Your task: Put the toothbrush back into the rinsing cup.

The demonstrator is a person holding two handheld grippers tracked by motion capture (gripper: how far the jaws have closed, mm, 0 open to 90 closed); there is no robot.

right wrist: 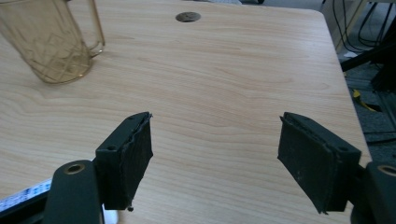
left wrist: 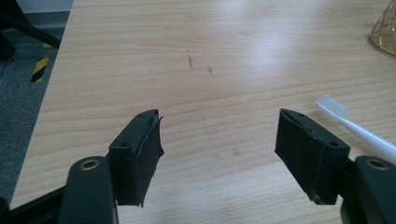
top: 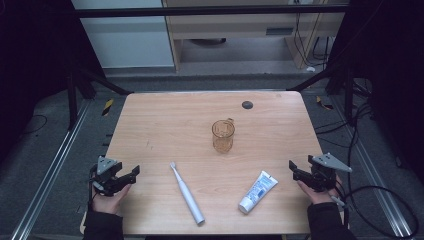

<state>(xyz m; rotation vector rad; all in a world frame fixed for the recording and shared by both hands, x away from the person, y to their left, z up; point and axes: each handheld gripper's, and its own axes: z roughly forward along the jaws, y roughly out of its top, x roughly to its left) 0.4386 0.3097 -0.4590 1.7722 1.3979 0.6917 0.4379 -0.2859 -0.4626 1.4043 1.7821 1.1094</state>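
Note:
A clear amber cup (top: 223, 135) with a handle stands upright near the middle of the wooden table (top: 165, 120). In front of it lie a white toothbrush (top: 186, 192), head pointing away, and a white-and-blue toothpaste tube (top: 258, 191). My left gripper (top: 131, 172) rests at the table's left front edge, held in a hand, jaws wide apart over bare wood. In its own view my left gripper (left wrist: 219, 135) has the toothbrush head (left wrist: 332, 106) to its right. My right gripper (top: 295, 169) sits at the right front edge, open and empty. Beyond my right gripper (right wrist: 215, 140), the cup (right wrist: 51, 39) stands far left.
A round dark grommet (top: 247, 104) is set in the table's far right part. Dark floor, cables (top: 372, 192) and metal frame rails (top: 50, 170) surround the table. A cabinet stands beyond the far edge.

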